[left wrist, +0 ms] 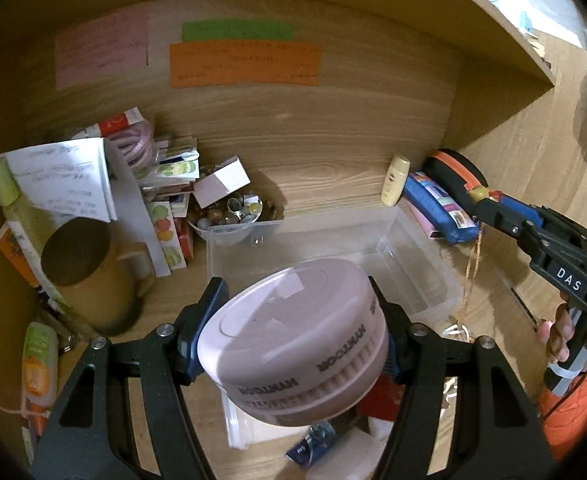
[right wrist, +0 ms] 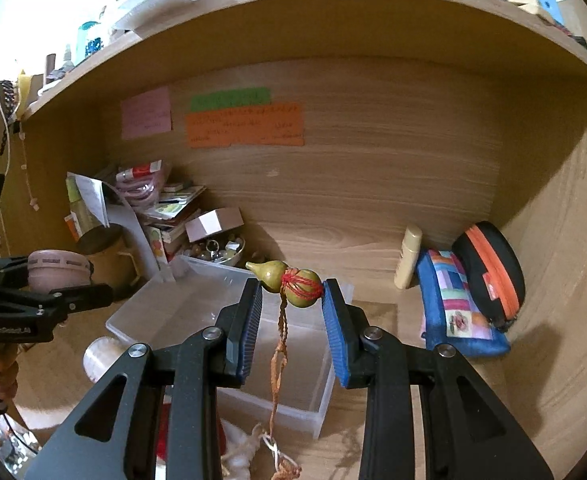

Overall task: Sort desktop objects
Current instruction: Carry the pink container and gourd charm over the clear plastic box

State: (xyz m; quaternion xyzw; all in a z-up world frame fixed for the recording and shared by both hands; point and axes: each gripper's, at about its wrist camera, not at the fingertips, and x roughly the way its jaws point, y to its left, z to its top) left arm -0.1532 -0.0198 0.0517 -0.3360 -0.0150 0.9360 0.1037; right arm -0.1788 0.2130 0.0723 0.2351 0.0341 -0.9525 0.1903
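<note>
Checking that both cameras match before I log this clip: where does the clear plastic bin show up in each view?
Left wrist: the clear plastic bin sits at centre, just behind the pink round case clamped in the left gripper.
Right wrist: the bin lies centre-left, under the green gourd charm gripped by the right gripper.
Shared landmark: the orange paper note on the back wall.

Black gripper (right wrist: 292,300), blue ribbed pads (right wrist: 335,336)
</note>
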